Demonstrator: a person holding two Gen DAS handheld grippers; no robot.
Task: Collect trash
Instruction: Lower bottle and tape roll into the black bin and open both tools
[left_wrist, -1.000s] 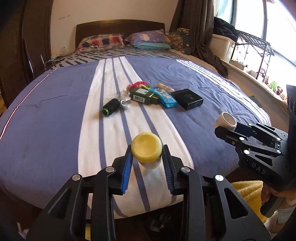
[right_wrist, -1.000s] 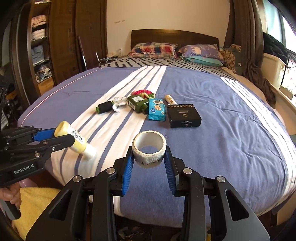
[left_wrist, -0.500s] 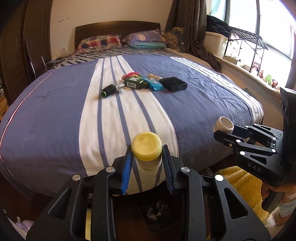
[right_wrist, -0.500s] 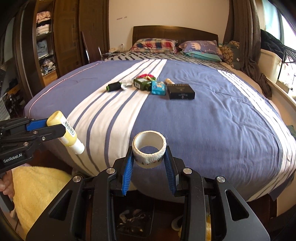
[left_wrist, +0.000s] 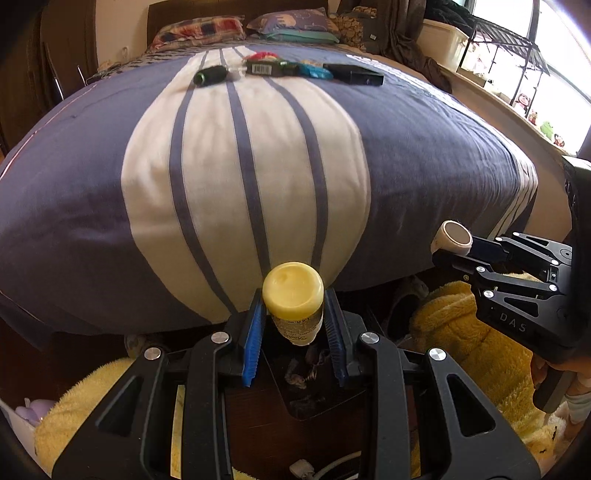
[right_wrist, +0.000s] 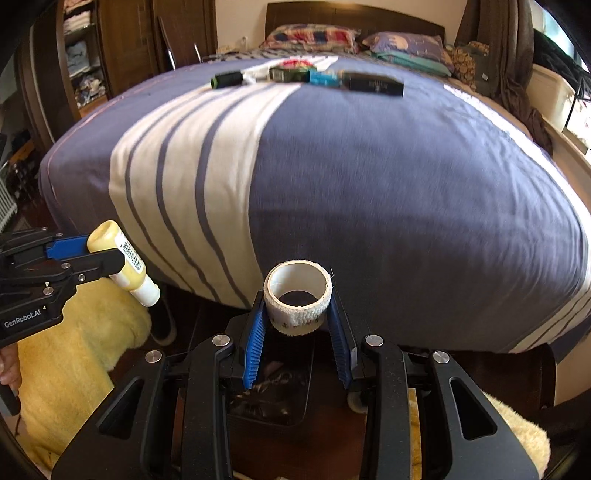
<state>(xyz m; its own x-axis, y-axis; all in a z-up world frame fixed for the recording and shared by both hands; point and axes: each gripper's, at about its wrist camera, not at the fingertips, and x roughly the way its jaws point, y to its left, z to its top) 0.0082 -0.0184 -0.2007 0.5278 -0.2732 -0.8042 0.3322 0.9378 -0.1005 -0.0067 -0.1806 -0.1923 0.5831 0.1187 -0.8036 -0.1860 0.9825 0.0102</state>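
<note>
My left gripper (left_wrist: 294, 325) is shut on a small yellow bottle (left_wrist: 293, 297), held beyond the foot of the bed above a dark trash bin (left_wrist: 295, 391) on the floor. The bottle also shows in the right wrist view (right_wrist: 123, 264). My right gripper (right_wrist: 297, 317) is shut on a white tape roll (right_wrist: 297, 297), held above the same bin (right_wrist: 273, 387); the roll also shows in the left wrist view (left_wrist: 451, 240). Several more items lie far up the bed: a black-green cylinder (left_wrist: 209, 75), a green box (left_wrist: 267, 68), a blue packet (left_wrist: 314, 70) and a black box (left_wrist: 354, 75).
The bed (left_wrist: 240, 155) with a blue and white striped cover fills the view ahead. A yellow fluffy rug (left_wrist: 461, 332) lies on the dark floor around the bin. A wardrobe (right_wrist: 92, 55) stands left, a curtain and window ledge (left_wrist: 517, 74) right.
Both grippers have drawn back from over the bed and dropped lower, past its foot edge, each still holding its item. The bin and rug have come into view below.
</note>
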